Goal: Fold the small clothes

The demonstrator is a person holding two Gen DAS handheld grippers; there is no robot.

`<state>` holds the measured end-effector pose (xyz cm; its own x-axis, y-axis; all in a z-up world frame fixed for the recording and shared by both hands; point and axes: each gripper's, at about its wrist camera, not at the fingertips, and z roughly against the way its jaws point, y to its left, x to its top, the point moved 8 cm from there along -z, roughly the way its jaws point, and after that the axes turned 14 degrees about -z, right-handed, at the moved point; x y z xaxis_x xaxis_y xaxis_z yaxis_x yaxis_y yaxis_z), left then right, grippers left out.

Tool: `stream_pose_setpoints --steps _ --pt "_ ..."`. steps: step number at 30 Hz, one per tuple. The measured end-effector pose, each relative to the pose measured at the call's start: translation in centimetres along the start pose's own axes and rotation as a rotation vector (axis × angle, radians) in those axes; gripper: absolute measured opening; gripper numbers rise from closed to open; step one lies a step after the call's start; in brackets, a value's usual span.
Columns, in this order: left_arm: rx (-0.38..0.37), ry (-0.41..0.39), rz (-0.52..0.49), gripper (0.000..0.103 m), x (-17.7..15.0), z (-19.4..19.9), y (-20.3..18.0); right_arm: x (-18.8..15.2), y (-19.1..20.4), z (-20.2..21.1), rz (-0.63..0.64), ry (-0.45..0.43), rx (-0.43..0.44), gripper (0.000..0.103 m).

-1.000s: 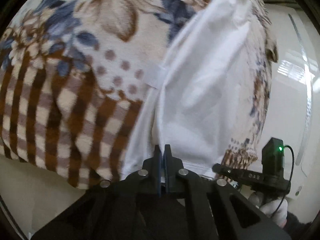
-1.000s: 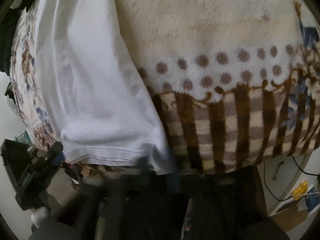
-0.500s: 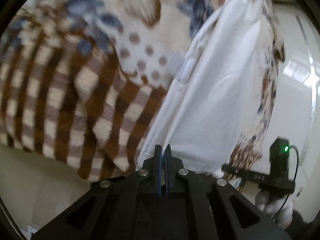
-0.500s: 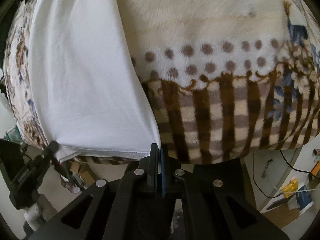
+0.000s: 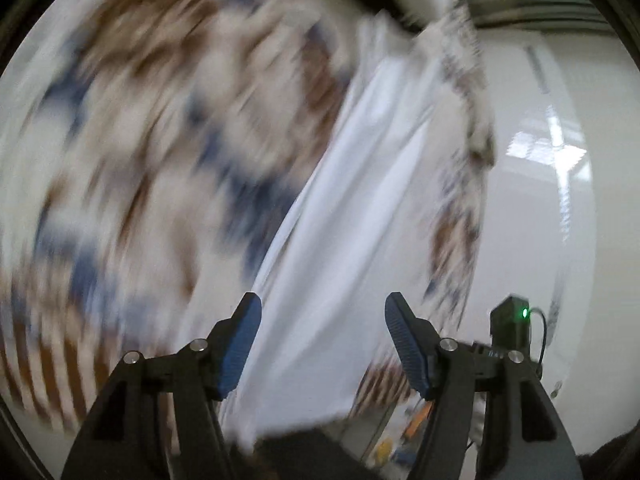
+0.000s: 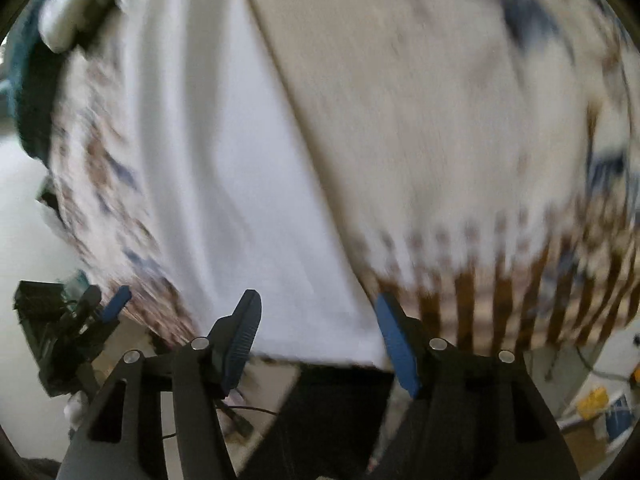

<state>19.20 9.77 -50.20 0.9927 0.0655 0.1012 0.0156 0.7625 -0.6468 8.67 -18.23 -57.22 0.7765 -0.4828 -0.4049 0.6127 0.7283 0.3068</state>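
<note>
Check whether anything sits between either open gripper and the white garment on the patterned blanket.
Nothing visible does. The white garment lies bare on the patterned blanket, directly ahead of the left gripper and the right gripper. Both sets of jaws are opening with nothing pinched between them.

Left gripper (image 5: 324,344): matte black frame, two angular arms with triangular cut-outs, round silver screws on top of each arm. Fingers (image 5: 240,344) faced with ribbed blue pads, tapering to blunt tips. Right gripper (image 6: 318,338): same black frame, same cut-outs, same silver screws, same ribbed blue pads on the fingers (image 6: 396,344). Seen from the left wrist view, the right unit carries a black box with a small green light and a thin black cable looping off its side. Seen from the right wrist view, the left unit appears as a black body with one blue pad showing and dark cables beneath; details blurred.
</note>
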Motion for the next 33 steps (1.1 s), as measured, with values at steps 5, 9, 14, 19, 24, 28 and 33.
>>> stream_pose_setpoints --steps 5,9,14,19,24,28,33 --pt "0.028 -0.128 -0.139 0.062 13.4 -2.6 -2.8 7.9 6.6 4.5 0.067 -0.165 0.067 0.062" --pt "0.070 -0.132 -0.168 0.062 22.6 -7.8 -3.2 16.2 11.8 6.9 0.102 -0.272 0.112 0.062" --pt "0.125 -0.096 -0.140 0.060 28.5 -14.3 -1.5 25.4 15.8 6.7 0.143 -0.289 0.136 0.062" --pt "0.138 -0.138 -0.201 0.003 30.6 -16.4 -1.6 30.1 19.0 4.8 0.203 -0.300 0.103 0.062" --pt "0.104 -0.237 -0.156 0.003 31.2 -13.3 0.2 32.7 18.7 4.0 0.181 -0.281 0.111 0.062" --pt "0.133 -0.202 -0.090 0.003 31.3 -13.7 3.7 34.1 18.6 3.9 0.158 -0.260 0.125 0.062" --pt "0.073 -0.180 -0.031 0.038 31.7 -13.3 4.4 35.4 20.6 5.1 0.178 -0.266 0.162 0.062"
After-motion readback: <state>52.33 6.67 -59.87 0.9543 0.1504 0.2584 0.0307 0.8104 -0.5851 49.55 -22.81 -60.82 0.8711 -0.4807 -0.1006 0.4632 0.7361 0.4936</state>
